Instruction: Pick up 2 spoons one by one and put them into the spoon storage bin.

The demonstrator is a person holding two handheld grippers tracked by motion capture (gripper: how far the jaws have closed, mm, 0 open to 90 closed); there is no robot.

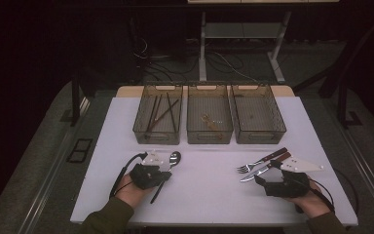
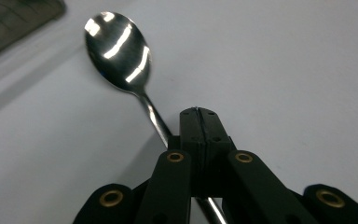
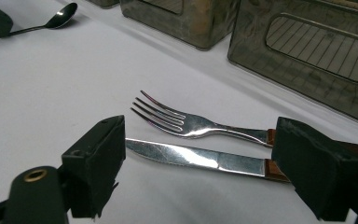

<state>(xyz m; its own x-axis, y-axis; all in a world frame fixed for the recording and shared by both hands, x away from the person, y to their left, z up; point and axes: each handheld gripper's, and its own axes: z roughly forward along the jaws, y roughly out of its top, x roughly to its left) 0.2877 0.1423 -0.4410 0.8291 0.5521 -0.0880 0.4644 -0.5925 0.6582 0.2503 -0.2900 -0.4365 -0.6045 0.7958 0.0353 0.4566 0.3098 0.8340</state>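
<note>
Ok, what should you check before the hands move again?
1. Left gripper shut tight: ok, jaws pressed together.
2. Is it holding the spoon: cannot tell, the handle runs beside and under the jaws.
3. Right gripper open: ok, jaws wide apart.
4. Knife between its jaws: ok.
5. Fork out of the way: not ok, it lies right beside the knife.
</note>
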